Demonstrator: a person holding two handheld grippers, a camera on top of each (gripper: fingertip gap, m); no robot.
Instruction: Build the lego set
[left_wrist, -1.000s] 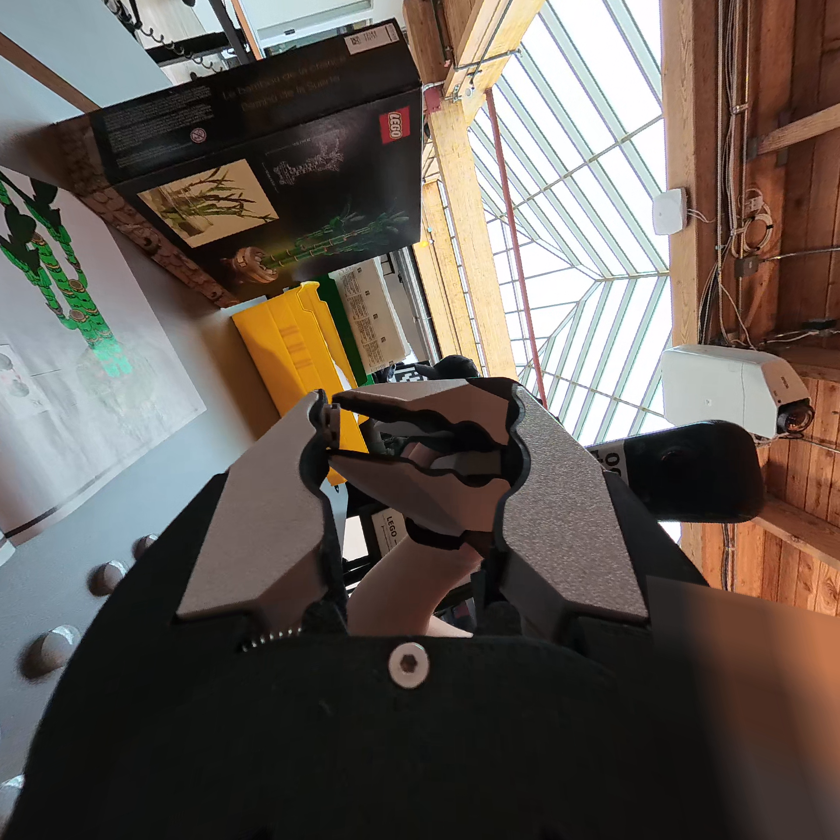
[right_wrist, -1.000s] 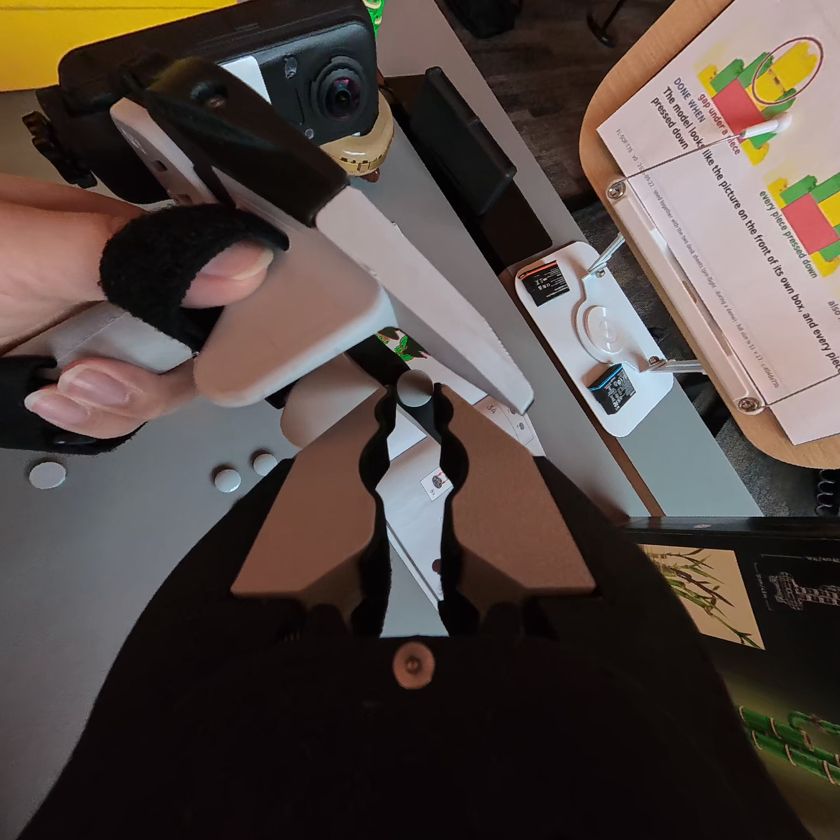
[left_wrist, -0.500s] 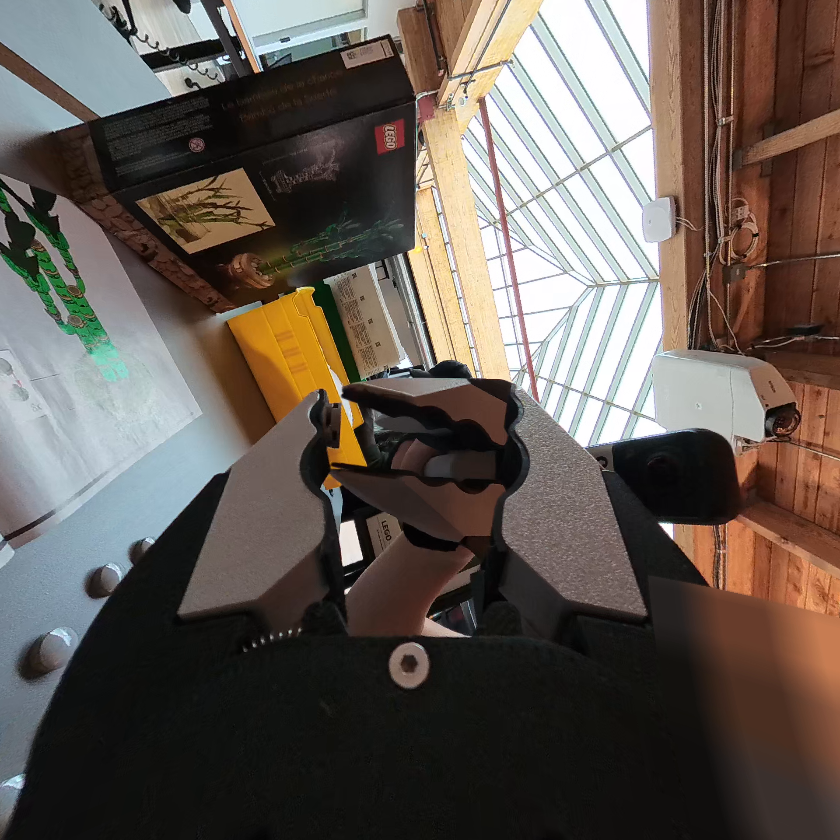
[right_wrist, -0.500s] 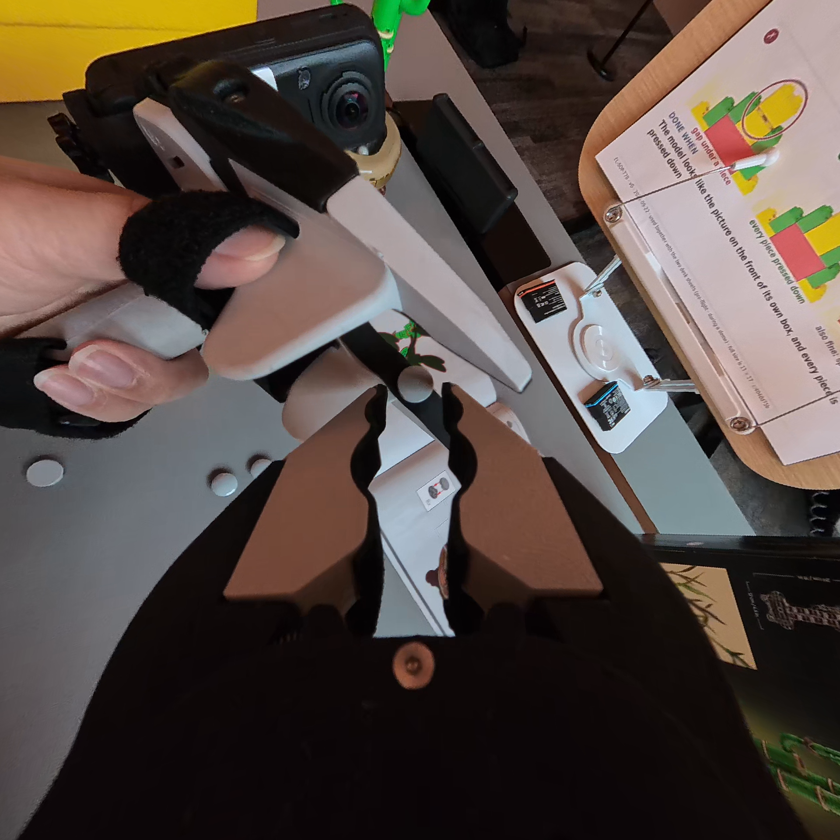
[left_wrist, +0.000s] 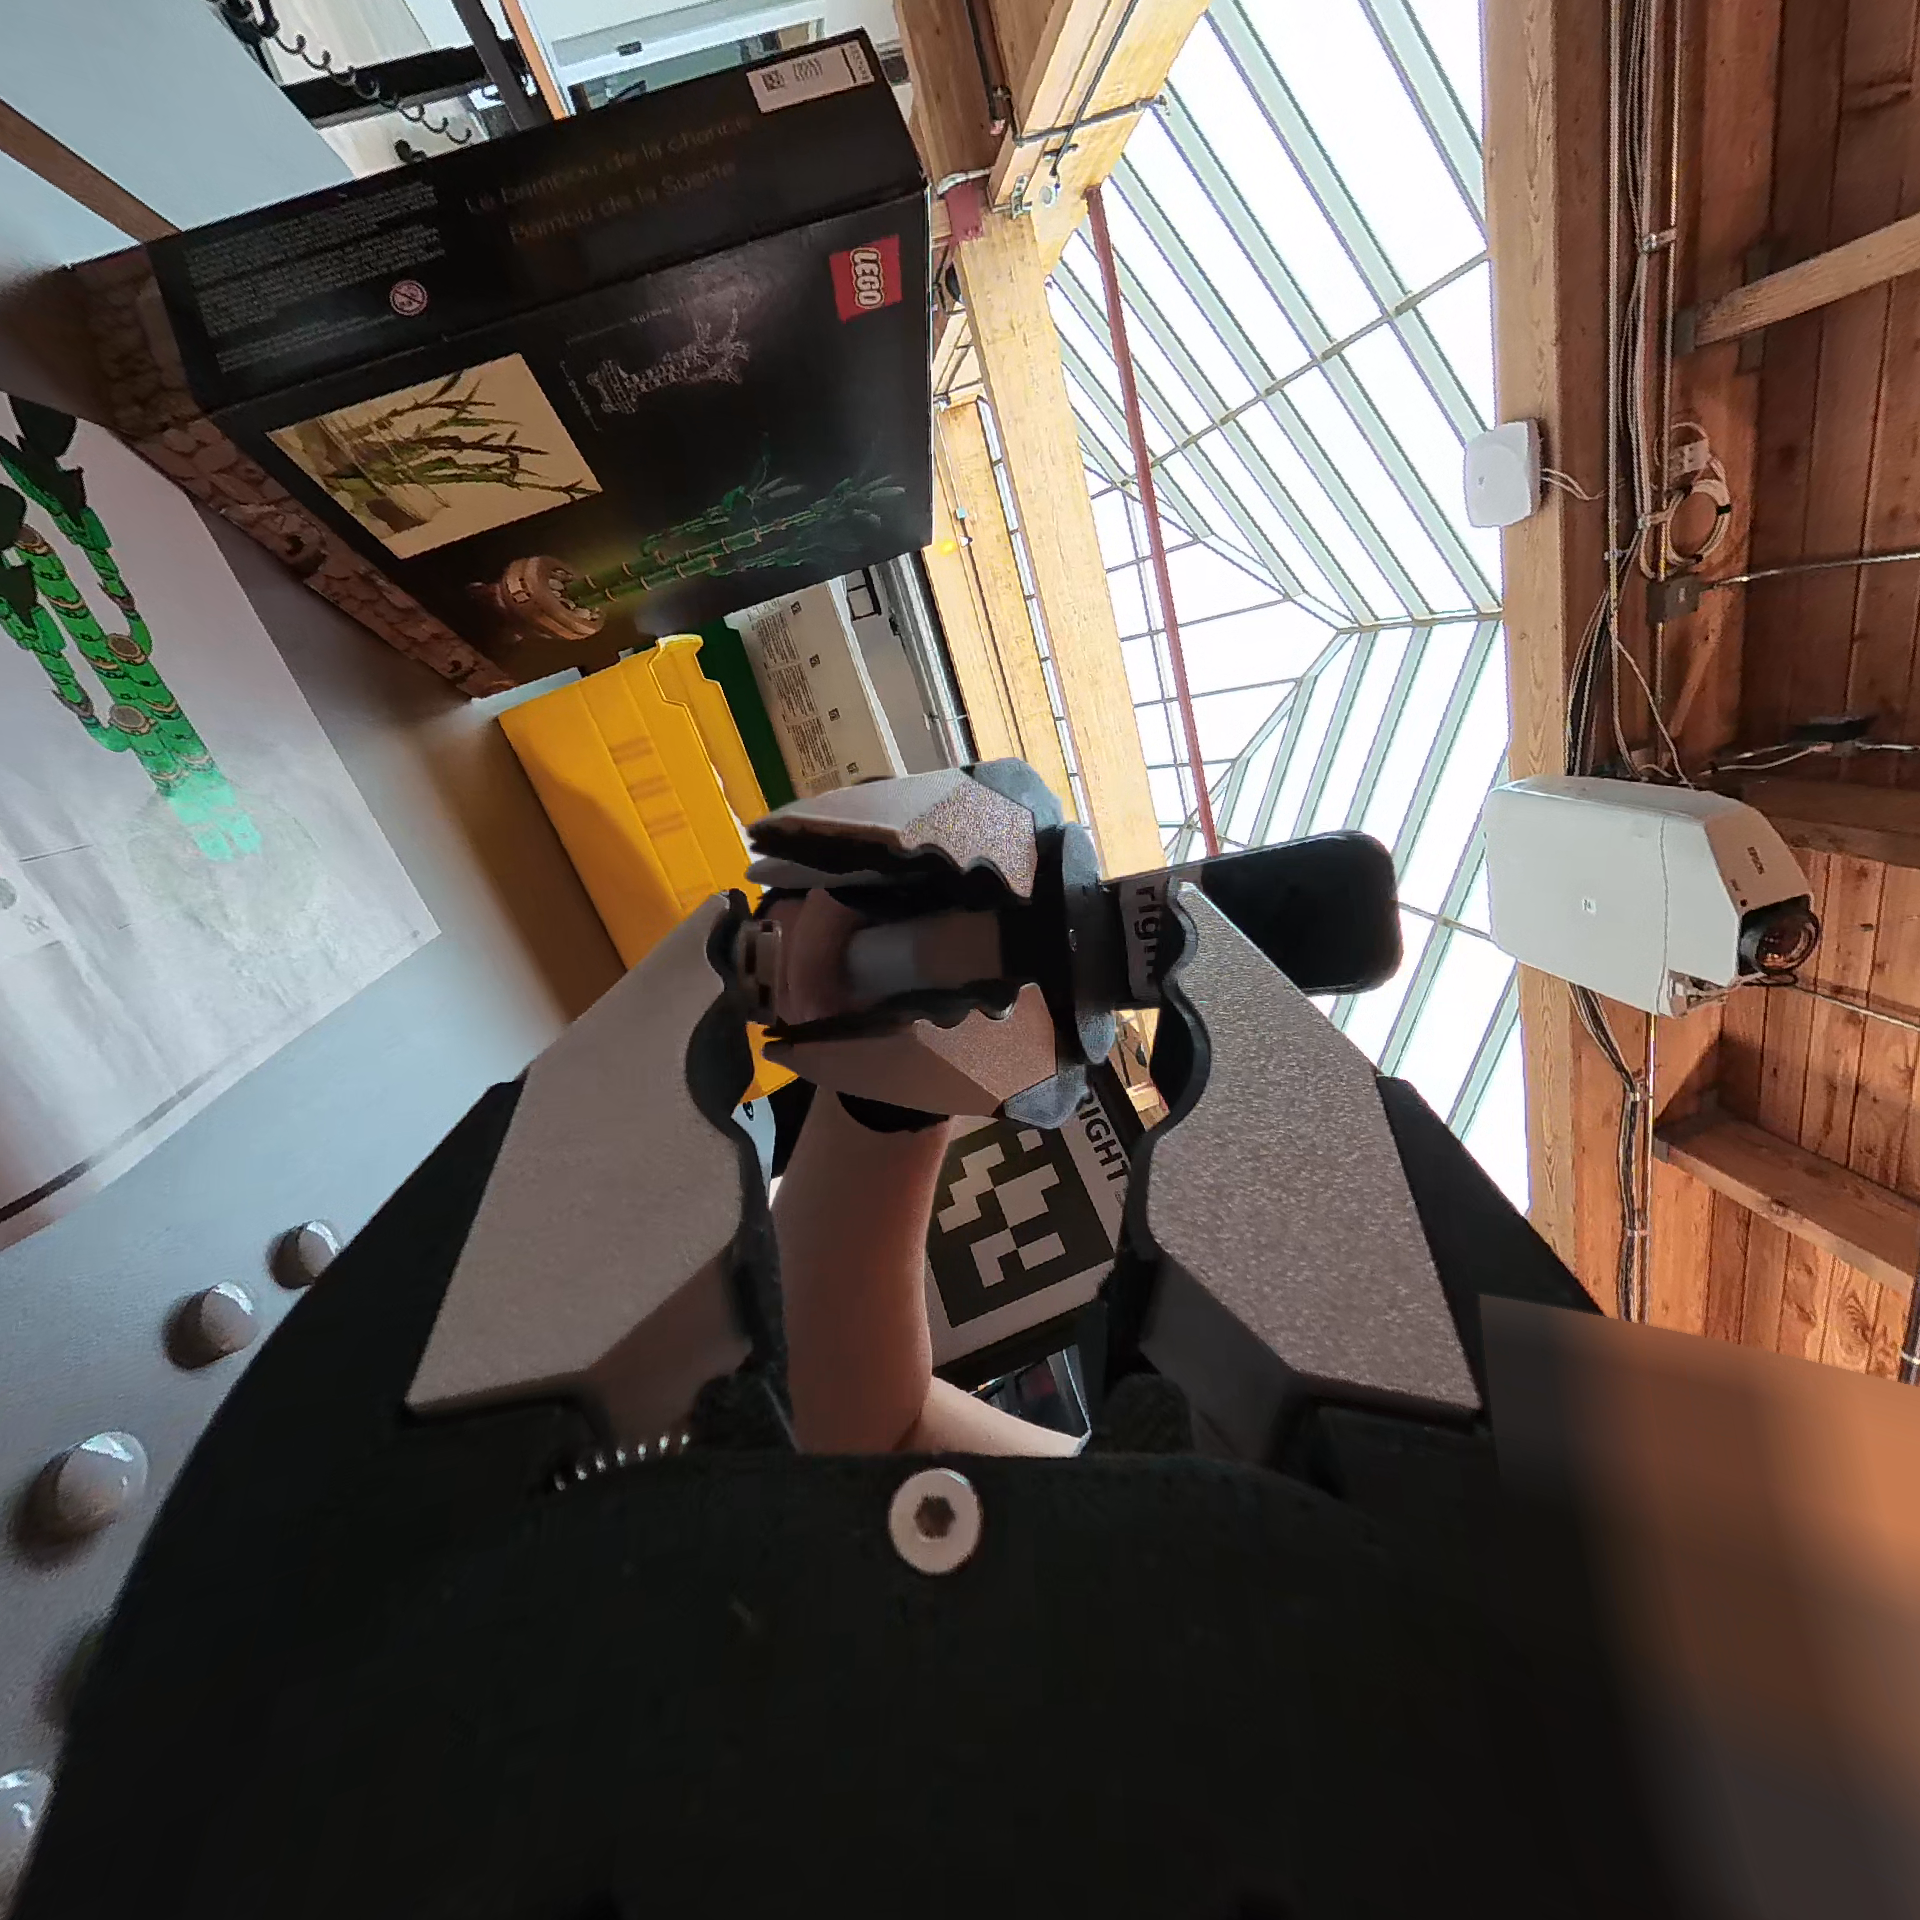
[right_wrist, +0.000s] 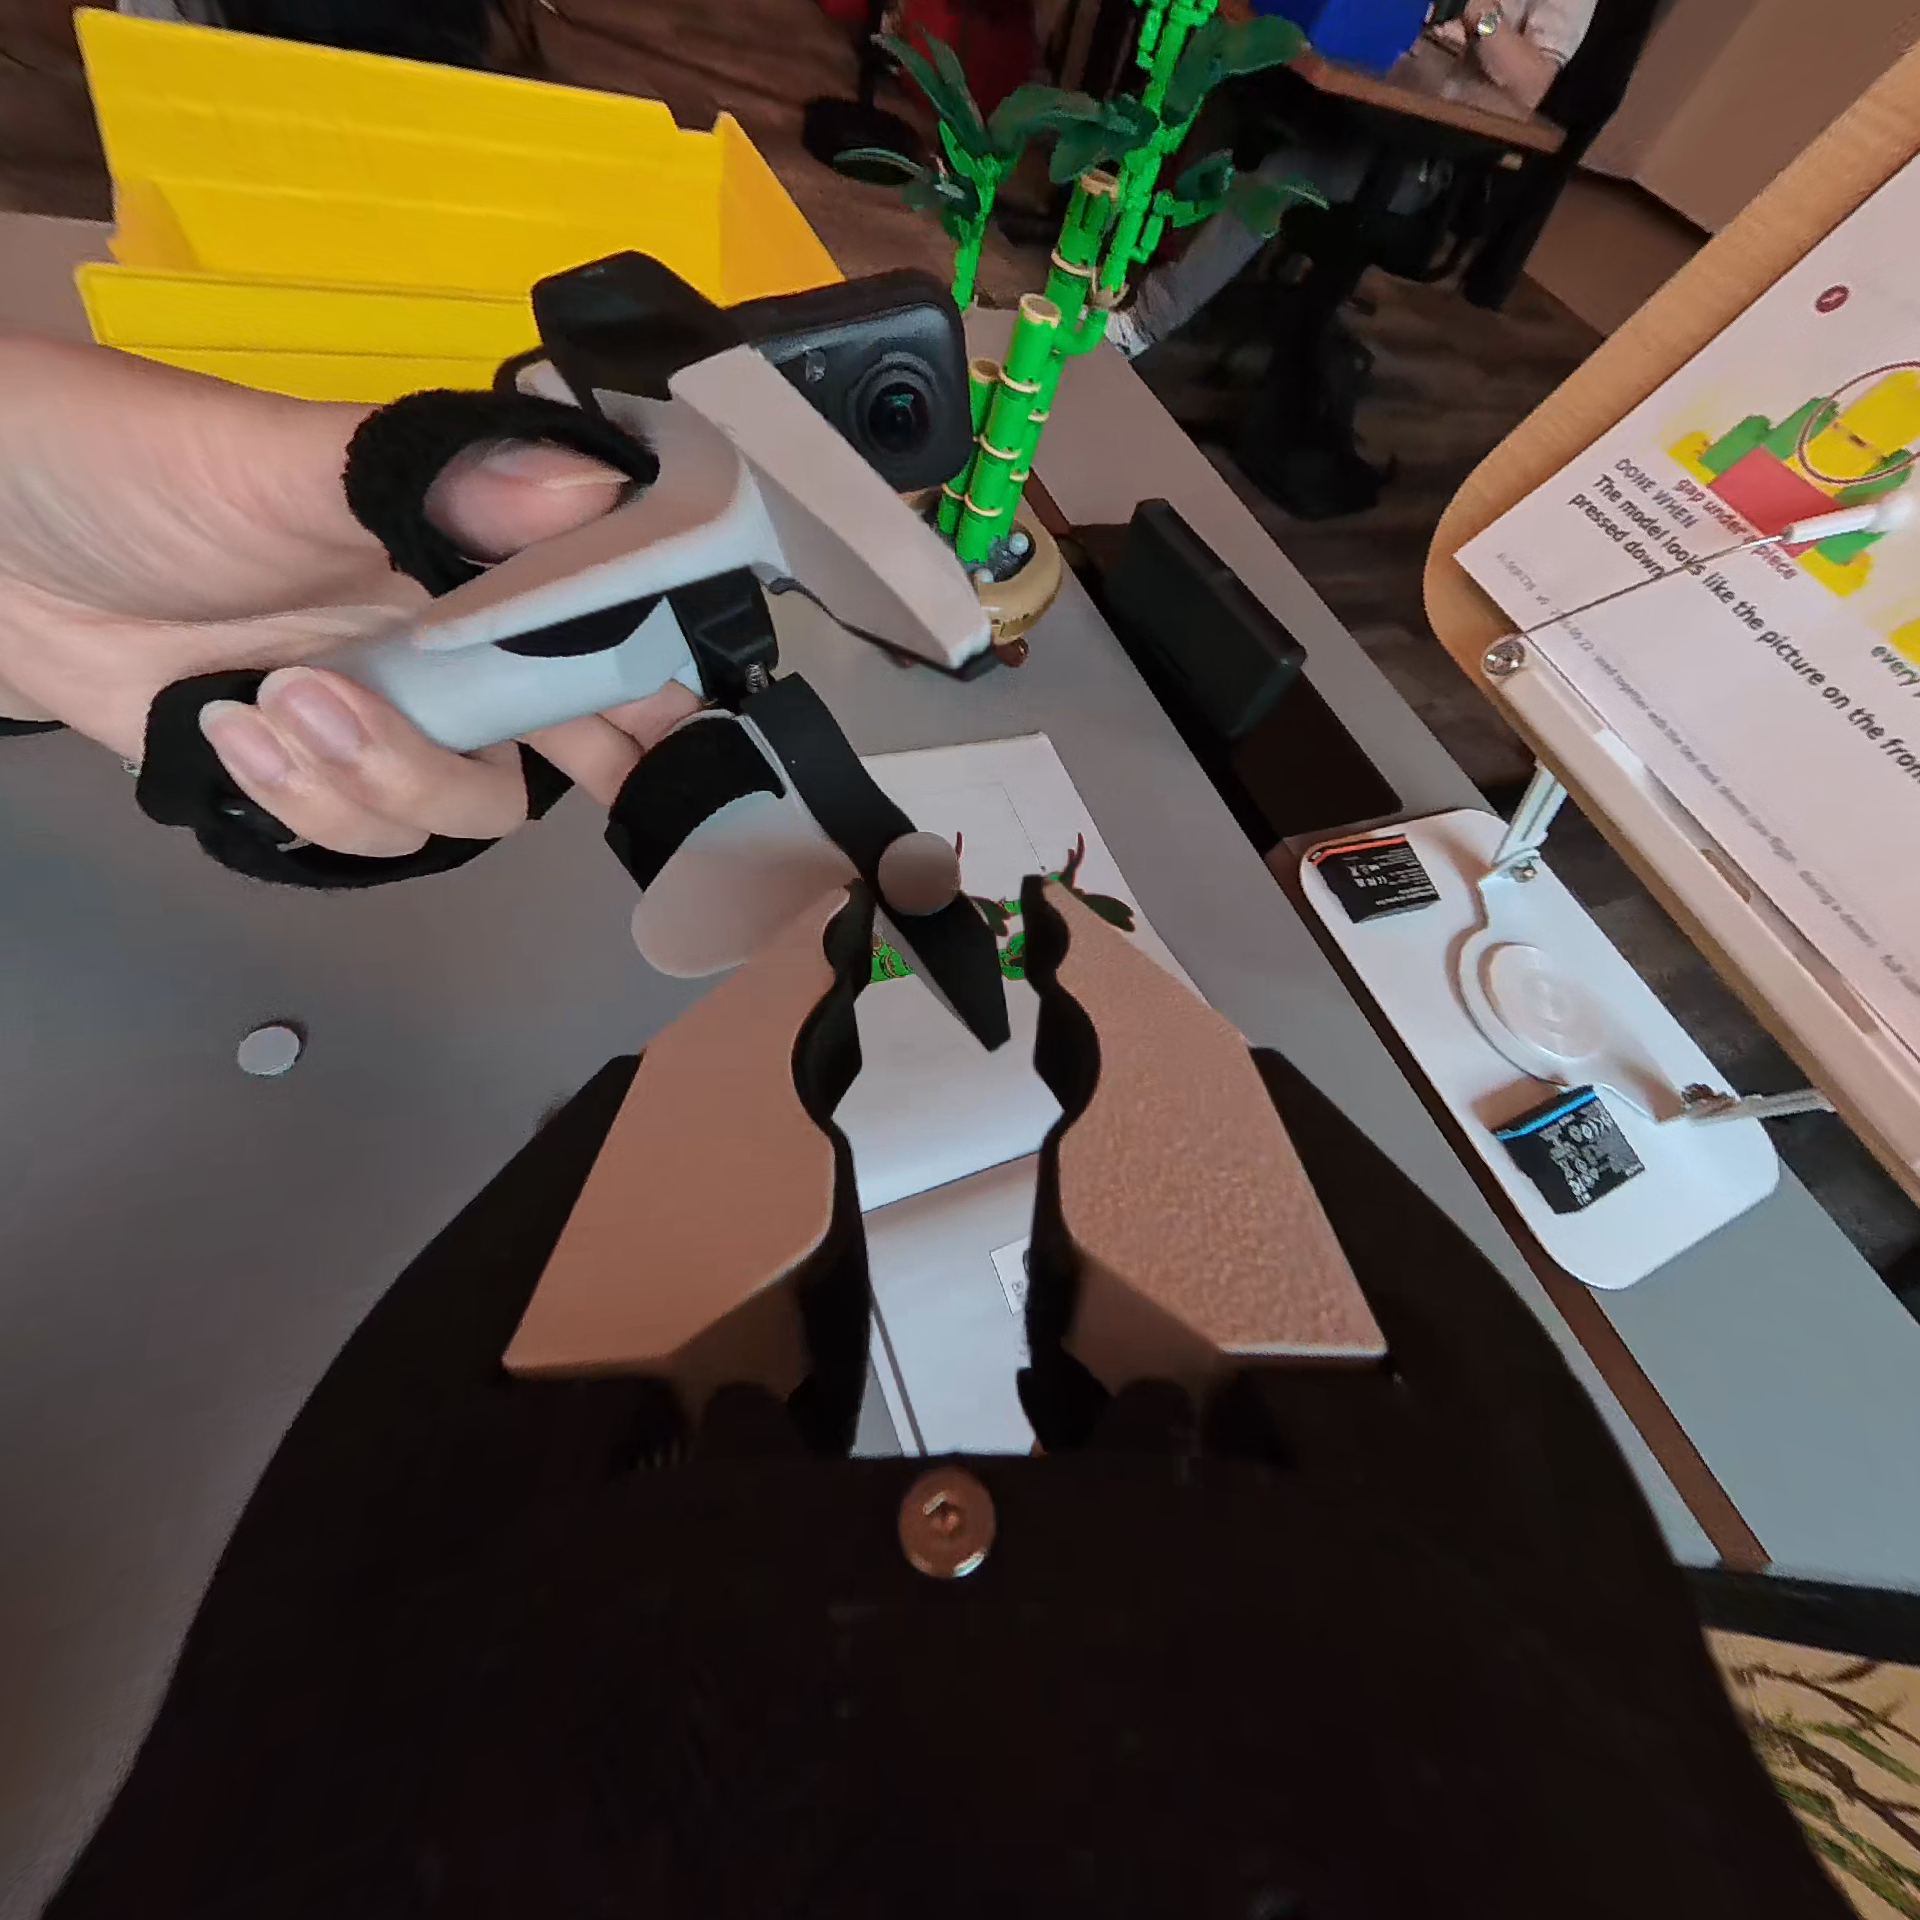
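The built green lego bamboo model (right_wrist: 1039, 364) stands in its tan pot (right_wrist: 1023, 582) at the table's far edge. My left gripper (left_wrist: 951, 935) is wide open. It also shows in the right wrist view (right_wrist: 971, 790), held in a hand. A small grey round piece (right_wrist: 920, 873) sits against the black pad of its lower finger, and shows at that fingertip in the left wrist view (left_wrist: 764, 948). My right gripper (right_wrist: 945, 904) is open with its tips just short of that piece. It points at the left finger in the left wrist view (left_wrist: 769, 940).
A yellow bin (right_wrist: 416, 208) stands at the back left. An instruction sheet (right_wrist: 956, 1091) lies on the grey table (right_wrist: 312, 1195). A white plate (right_wrist: 1538, 1039) with two batteries, a black block (right_wrist: 1205, 623) and a wooden board (right_wrist: 1558, 343) are at right. The black lego box (left_wrist: 582, 343) is nearby. About 4 cm separates my left fingertips from my right.
My right gripper's jaws have widened a little and it has drawn back from the round piece and tilted up, bringing the bamboo model into view. The left gripper stays wide open.
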